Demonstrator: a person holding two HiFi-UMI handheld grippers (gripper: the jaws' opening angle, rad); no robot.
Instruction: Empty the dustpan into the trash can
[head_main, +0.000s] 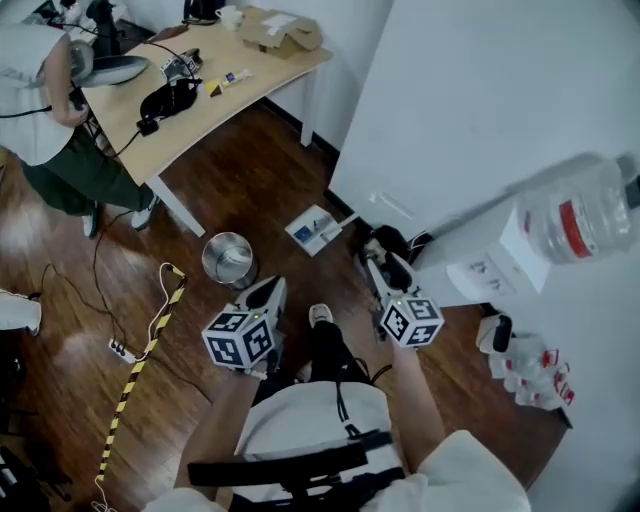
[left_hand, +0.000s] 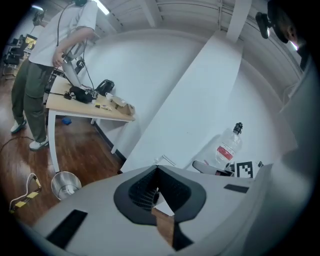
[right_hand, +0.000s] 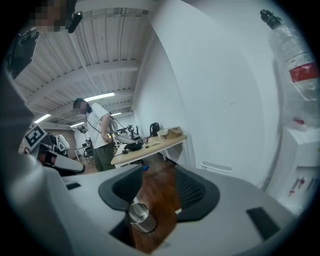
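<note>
shiny round metal trash can on wood floor; flat pale dustpan beside the wall, contents unclear. left tongs pinched together, empty; right tongs parted, empty.

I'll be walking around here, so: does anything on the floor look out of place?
Yes. A yellow-and-black striped strip lies loose and crooked across the wood floor, left of the metal trash can, beside a white power strip: a likely trip hazard.
</note>
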